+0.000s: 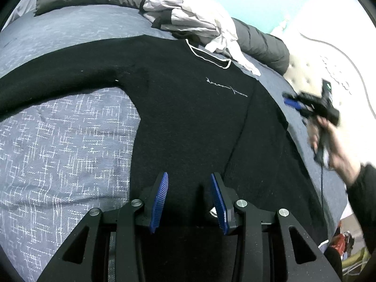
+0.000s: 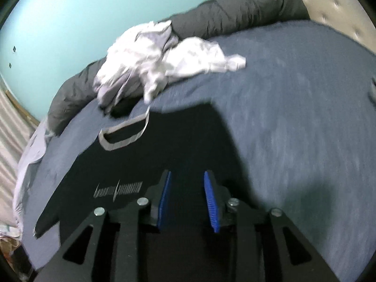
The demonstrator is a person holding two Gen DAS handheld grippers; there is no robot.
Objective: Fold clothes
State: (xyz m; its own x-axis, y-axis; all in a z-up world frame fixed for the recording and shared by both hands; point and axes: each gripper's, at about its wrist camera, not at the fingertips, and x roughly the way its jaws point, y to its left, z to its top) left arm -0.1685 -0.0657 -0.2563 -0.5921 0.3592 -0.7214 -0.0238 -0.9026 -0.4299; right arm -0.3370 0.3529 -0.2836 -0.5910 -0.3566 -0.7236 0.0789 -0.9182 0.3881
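A turquoise wall [image 2: 70, 18] backs the bed [image 2: 293, 94] with its cream tufted headboard [image 2: 333, 2].

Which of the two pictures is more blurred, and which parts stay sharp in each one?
Right wrist view: motion blur smears the white clothes pile and the black sweater; only the right gripper is crisp. Left wrist view: mostly sharp, the sweater's script shows clearly; only the right gripper in the person's hand is blurred.

Bright even light, blown-out right side, motion blur, fisheye-curved dark-vignetted edges
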